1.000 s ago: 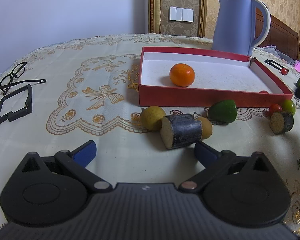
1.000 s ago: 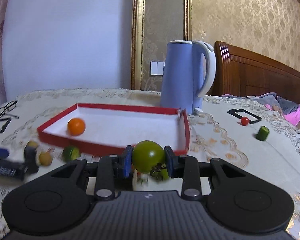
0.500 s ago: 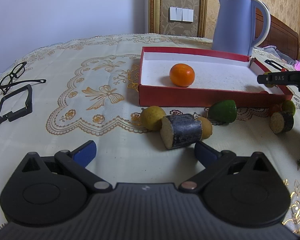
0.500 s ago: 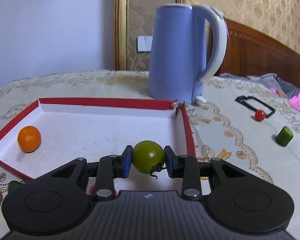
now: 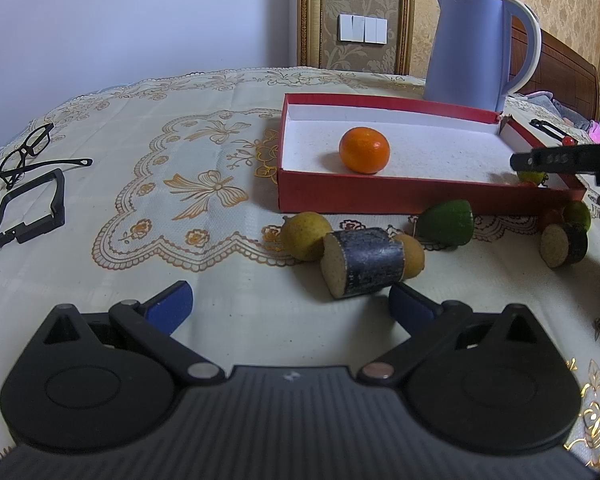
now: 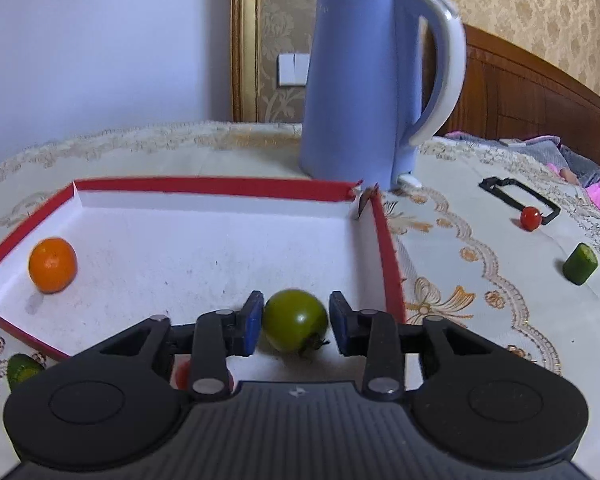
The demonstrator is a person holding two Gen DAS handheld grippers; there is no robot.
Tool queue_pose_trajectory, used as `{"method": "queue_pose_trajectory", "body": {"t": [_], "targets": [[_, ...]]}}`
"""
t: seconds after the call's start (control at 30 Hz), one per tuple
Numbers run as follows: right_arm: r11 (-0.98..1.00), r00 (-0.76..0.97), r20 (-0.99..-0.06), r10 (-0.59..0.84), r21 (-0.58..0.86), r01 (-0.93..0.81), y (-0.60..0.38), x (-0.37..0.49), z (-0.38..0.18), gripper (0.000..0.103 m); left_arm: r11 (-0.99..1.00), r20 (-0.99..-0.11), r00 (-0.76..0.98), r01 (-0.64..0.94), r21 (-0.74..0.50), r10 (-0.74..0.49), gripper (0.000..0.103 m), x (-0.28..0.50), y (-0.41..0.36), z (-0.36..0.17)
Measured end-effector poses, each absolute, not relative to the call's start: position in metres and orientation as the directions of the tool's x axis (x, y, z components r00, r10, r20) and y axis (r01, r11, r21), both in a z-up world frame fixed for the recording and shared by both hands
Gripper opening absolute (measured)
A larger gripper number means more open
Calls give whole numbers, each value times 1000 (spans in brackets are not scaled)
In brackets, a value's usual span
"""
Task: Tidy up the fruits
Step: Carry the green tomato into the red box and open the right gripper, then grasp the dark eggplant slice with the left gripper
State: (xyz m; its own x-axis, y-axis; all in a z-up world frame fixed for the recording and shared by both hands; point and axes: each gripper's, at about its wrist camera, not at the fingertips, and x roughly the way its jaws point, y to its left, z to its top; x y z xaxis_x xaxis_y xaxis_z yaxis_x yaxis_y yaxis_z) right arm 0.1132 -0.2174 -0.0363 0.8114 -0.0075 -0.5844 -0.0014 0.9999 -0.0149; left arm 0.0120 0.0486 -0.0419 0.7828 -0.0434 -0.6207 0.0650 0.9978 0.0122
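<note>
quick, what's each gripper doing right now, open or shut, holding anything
Left gripper: open, holding nothing.
Right gripper: jaws have just been opening, pads off the round green tomato between them, over the red box.

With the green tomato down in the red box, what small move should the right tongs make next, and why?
Probably draw the right tongs straight back and up. Their jaws have just been opening; the green tomato sits between them, gaps showing on both sides, on the floor of the red box. Backing out straight should avoid nudging it.

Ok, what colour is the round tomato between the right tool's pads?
Green, glossy round tomato, clearest in the right wrist view.
</note>
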Motion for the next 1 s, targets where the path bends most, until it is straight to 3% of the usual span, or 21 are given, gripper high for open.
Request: {"method": "queue_pose_trajectory", "body": {"t": [0.03, 0.1, 0.47, 0.73, 0.83, 1.0], "targets": [[1000, 819, -574, -2, -1, 2, -220, 110, -34, 55, 998, -621, 783, 65, 12, -43, 103, 12, 49, -42], [999, 835, -550, 1, 28, 18, -226, 101, -29, 63, 998, -621, 783, 65, 12, -43, 103, 12, 49, -42], [995, 878, -471, -87, 2, 100, -254, 29, -12, 64, 998, -620, 784, 65, 14, -42, 103, 12, 48, -42], [953, 819, -507, -268, -13, 304, -296, 10, -28, 64, 996, -598, 801, 72, 43, -32, 103, 6, 42, -40], [949, 819, -520, -244, 44, 311, -307, 11, -30, 65, 998, -606, 795, 62, 25, -34, 103, 9, 41, -40], [952, 816, -519, -254, 16, 306, -302, 15, -32, 65, 999, -608, 794, 42, 31, -14, 103, 17, 33, -41]]}}
